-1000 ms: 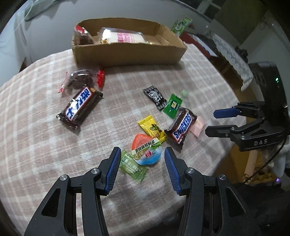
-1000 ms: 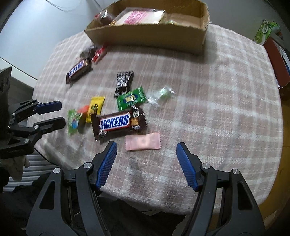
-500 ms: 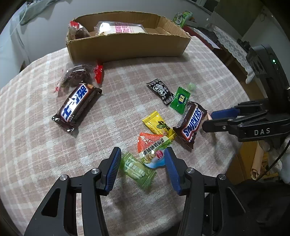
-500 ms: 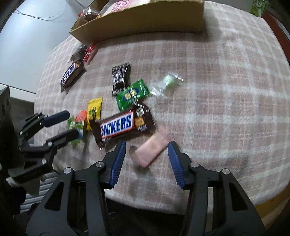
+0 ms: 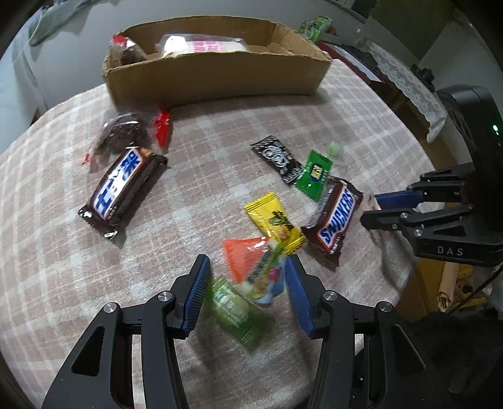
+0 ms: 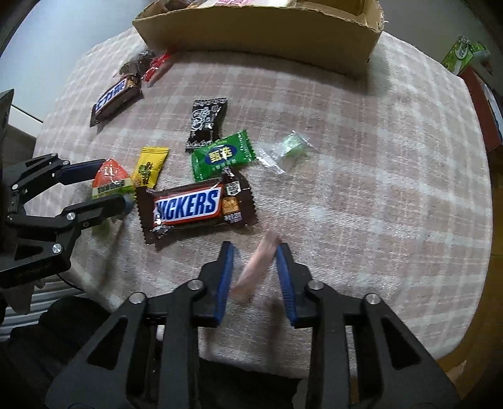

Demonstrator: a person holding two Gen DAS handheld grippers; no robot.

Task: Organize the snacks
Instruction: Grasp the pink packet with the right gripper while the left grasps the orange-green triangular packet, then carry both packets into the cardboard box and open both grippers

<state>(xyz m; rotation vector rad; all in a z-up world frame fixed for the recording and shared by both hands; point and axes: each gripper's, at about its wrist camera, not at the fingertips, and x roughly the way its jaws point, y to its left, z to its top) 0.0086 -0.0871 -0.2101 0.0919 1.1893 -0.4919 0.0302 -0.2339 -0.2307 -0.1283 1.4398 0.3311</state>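
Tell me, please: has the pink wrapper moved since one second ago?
Yes. The pink wrapper lay flat just below the Snickers bar; now it stands tilted between the right gripper fingers, further right of the bar.

This looks like a room in a home. A round table (image 5: 220, 132) has a soft pink checked cloth on it. Candy bars and sweets lie on the cloth near a cardboard box (image 5: 217, 78) of snacks. Another table with a white lace cloth (image 5: 405, 78) stands behind. A grey-green cloth (image 5: 50, 22) hangs by the wall.
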